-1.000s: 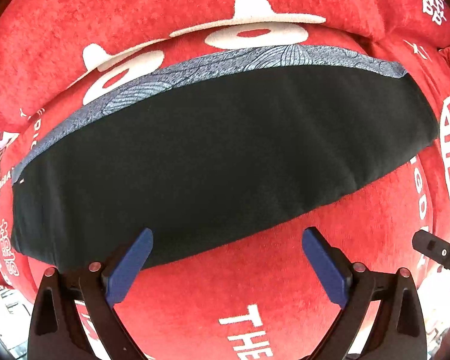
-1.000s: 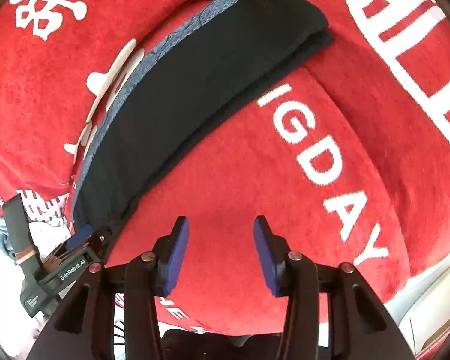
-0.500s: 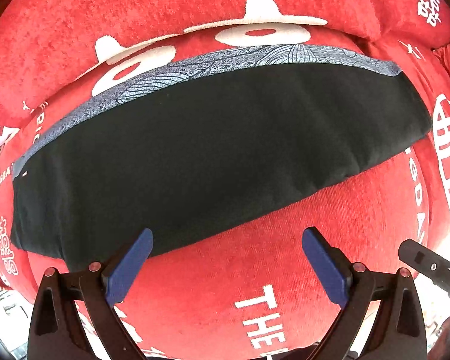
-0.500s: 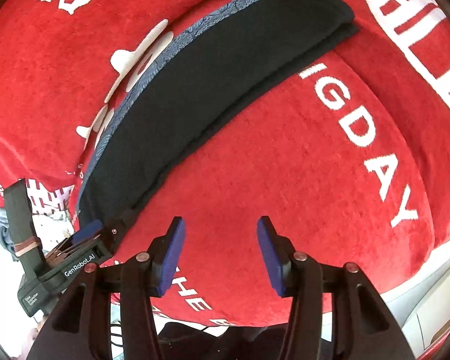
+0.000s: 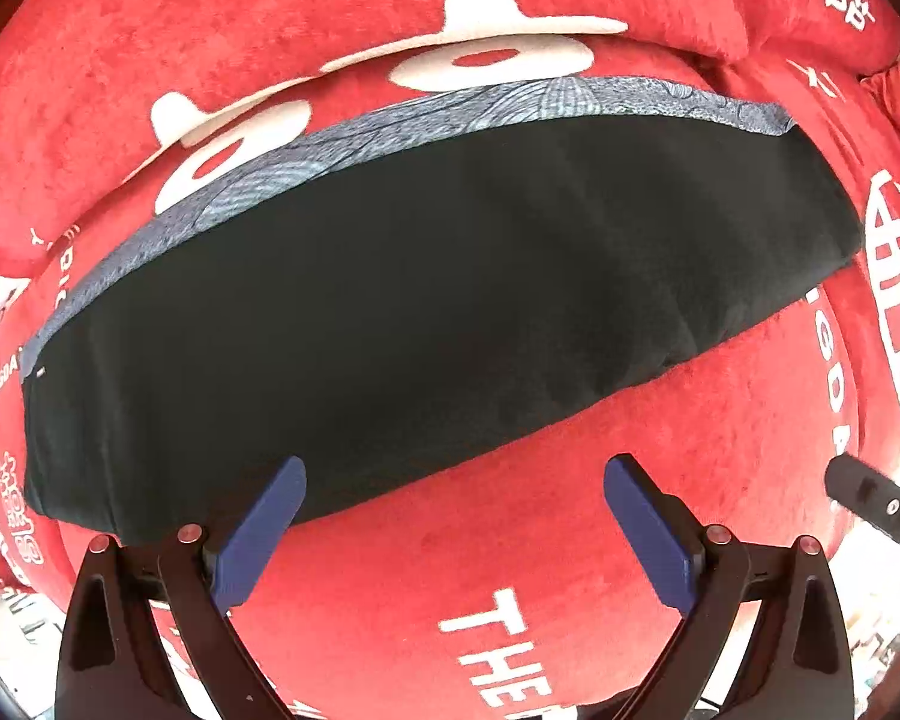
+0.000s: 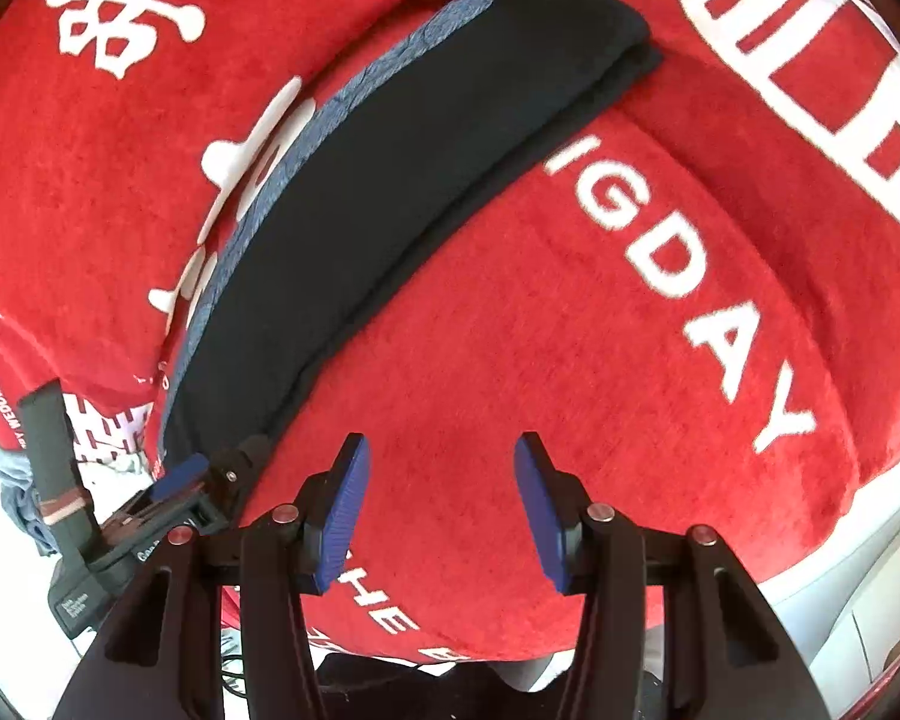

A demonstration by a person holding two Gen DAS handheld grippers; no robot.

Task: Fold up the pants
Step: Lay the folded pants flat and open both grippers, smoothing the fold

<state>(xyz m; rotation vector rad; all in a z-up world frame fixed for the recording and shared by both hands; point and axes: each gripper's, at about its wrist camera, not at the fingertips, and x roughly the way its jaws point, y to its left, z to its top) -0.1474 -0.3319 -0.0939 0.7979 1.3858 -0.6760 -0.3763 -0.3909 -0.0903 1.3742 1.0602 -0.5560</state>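
Since a second ago my right gripper has spread its blue pads a little wider, and the black pants have slid slightly lower and left in the right wrist view; in the left view almost nothing has shifted. Right jaws now stand partly apart with only red cloth showing between them, gripping nothing. My left gripper points down with its jaws wide apart and empty too; its left pad overlaps the near hem of the pants in the view, though I can't tell whether it actually touches the fabric. The pants lie folded into one long dark band on the red blanket, with a blue-grey patterned strip along the far edge. From the right wrist view I see stacked layers at the far end of the pants. White lettering runs across the blanket beside them.
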